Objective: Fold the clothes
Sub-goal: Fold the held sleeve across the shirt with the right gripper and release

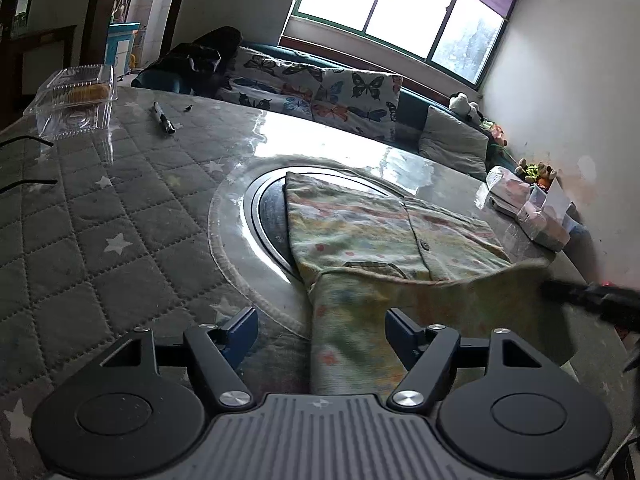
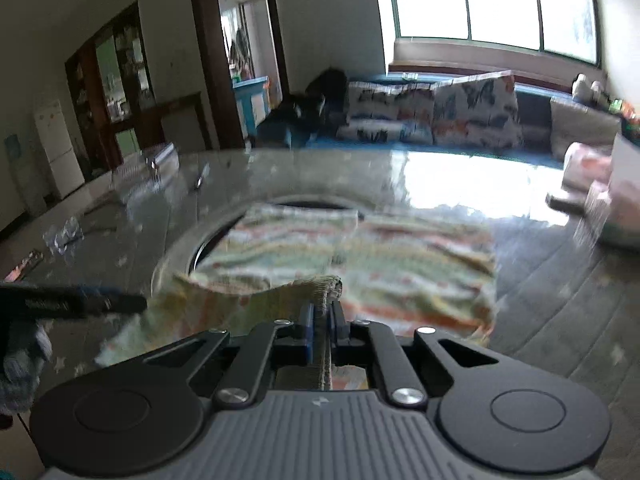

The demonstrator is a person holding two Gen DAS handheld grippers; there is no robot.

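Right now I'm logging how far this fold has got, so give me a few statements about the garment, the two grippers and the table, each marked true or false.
1. The right gripper is shut on the garment's edge. True.
2. The left gripper is clamped on the garment. False: its fingers stand apart, with cloth lying between them ungripped.
3. Part of the garment covers a round recess in the table. True.
4. The clear plastic container sits on the garment. False: it stands at the table's far left, apart from it.
5. A pen lies on the table near that container. True.
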